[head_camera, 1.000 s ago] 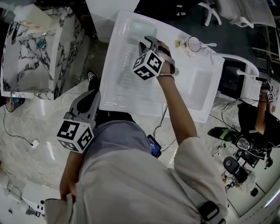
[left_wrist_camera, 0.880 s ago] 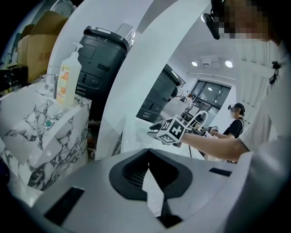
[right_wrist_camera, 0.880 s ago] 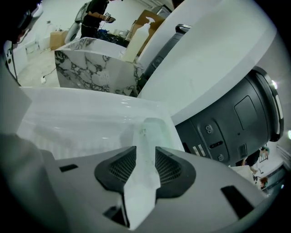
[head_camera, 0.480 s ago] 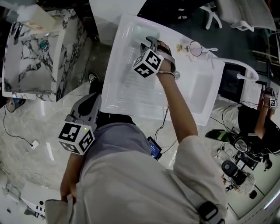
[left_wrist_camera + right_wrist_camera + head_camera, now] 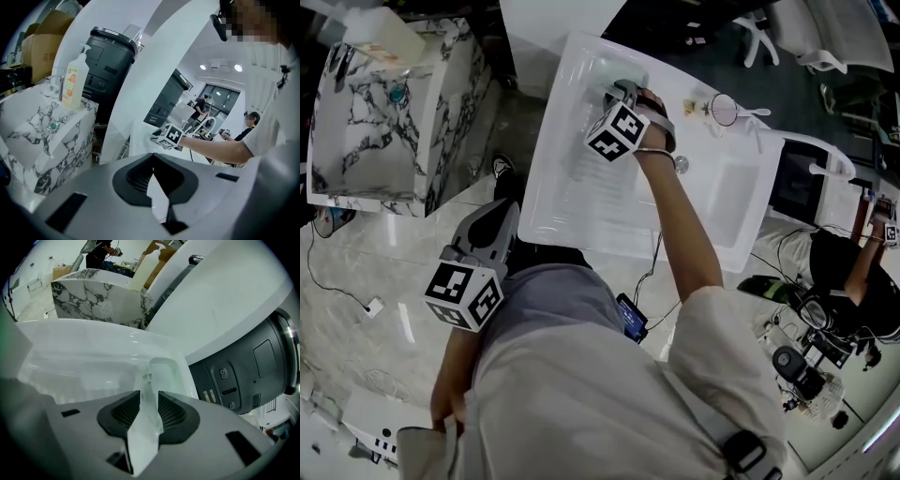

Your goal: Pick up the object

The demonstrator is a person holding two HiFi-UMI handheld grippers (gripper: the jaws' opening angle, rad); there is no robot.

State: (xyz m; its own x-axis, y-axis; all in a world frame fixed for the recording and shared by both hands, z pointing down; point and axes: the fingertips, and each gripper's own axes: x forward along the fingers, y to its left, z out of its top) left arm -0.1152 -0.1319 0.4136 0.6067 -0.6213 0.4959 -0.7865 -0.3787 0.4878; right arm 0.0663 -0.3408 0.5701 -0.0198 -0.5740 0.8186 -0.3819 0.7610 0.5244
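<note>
My right claw (image 5: 149, 395): jaws apart by a narrow gap, pads pressing on nothing that I can see. It hangs low inside the white tray (image 5: 93, 350), near the tray's far end.
The object (image 5: 148, 378): a pale, see-through, slender thing standing in that gap, its small knobbed tip just past my pads. I cannot tell what it is.
Where the object is: inside the tray, just short of the rounded pocket (image 5: 165, 367) at the tray's far end.
Long axis: it runs along my jaws, tip toward the tray's far end. I cannot tell whether it lies flat or leans.
My left claw (image 5: 153, 158): jaws together at the tips, nothing between them. I hold it outside the tray's near edge, well apart from the object.
Surface: the tray's floor is glossy white, with raised walls all round.
Room: a marbled block (image 5: 384, 122) stands to the tray's left with a pump bottle (image 5: 75, 79) on top. A dark grey machine (image 5: 243, 373) stands past the tray's far end. A pale marbled floor (image 5: 356, 281) lies below the tray, and another person (image 5: 853, 258) is well off to the tray's right.
</note>
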